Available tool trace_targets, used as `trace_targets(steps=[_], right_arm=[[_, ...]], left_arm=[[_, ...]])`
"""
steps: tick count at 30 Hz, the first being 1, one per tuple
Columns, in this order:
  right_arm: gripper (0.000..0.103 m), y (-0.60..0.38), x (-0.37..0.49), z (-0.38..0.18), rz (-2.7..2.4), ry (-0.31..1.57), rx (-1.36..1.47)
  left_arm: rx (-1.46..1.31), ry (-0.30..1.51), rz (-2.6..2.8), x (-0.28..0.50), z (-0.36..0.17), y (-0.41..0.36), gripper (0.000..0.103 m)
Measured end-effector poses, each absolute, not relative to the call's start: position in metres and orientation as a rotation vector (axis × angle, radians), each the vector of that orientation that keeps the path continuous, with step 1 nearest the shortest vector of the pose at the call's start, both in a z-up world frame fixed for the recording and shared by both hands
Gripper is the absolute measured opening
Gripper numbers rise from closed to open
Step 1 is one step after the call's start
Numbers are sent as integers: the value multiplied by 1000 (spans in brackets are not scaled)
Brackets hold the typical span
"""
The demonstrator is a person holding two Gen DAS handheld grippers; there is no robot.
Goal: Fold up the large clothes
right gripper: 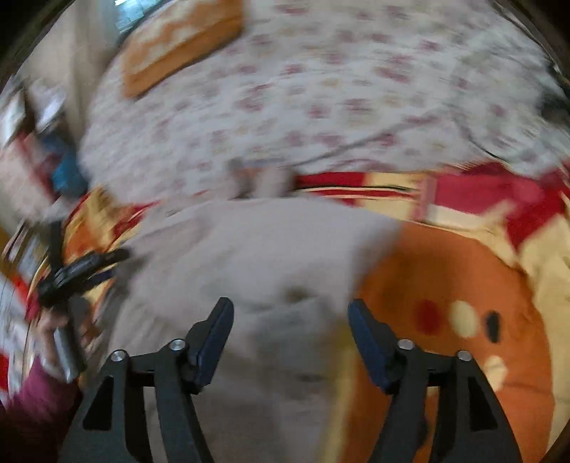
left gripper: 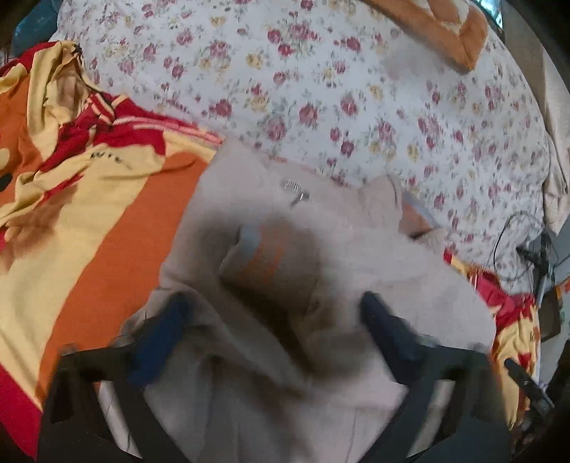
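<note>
A pale beige zip-up garment (left gripper: 270, 228) lies rumpled on the bed, its metal zipper (left gripper: 299, 194) showing near its top. My left gripper (left gripper: 274, 306) is open, its blue-padded fingers (left gripper: 167, 320) spread over the garment's folds. In the right wrist view the same garment (right gripper: 256, 256) lies flat ahead, blurred by motion. My right gripper (right gripper: 290, 327) is open and empty just above the cloth. The left gripper (right gripper: 74, 270) and the hand holding it show at the left edge of that view.
An orange, yellow and red cartoon blanket (left gripper: 89, 199) lies under and left of the garment; it also shows in the right wrist view (right gripper: 456, 313). A floral sheet (left gripper: 320, 89) covers the bed beyond. An orange patterned pillow (left gripper: 449, 28) sits at the far edge. Cables (left gripper: 530, 245) lie at right.
</note>
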State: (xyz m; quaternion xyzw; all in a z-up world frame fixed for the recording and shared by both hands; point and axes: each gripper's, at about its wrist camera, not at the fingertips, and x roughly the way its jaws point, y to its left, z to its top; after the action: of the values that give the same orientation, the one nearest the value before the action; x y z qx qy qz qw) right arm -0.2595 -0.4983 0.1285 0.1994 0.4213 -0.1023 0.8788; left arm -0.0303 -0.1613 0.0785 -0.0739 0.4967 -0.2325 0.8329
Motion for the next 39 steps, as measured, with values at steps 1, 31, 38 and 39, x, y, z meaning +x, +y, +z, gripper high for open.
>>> trace_targets(steps=[1,31,38,39], right_arm=[[72,-511,-259,124,-248,875,451],[19,-541,-206,88,-407,934,485],[42,-465,-232,107,-238,1007,294],[42,-459,-234,93,-260,1069,243]], left_arm=[[-150,1061,-508,-27,81,-165,39],[-50,1048,-377,-18,78,-156,77],[-18,1040,-322,-16,83,-157,77],[1,1048,-319,-16,80,-158,77]])
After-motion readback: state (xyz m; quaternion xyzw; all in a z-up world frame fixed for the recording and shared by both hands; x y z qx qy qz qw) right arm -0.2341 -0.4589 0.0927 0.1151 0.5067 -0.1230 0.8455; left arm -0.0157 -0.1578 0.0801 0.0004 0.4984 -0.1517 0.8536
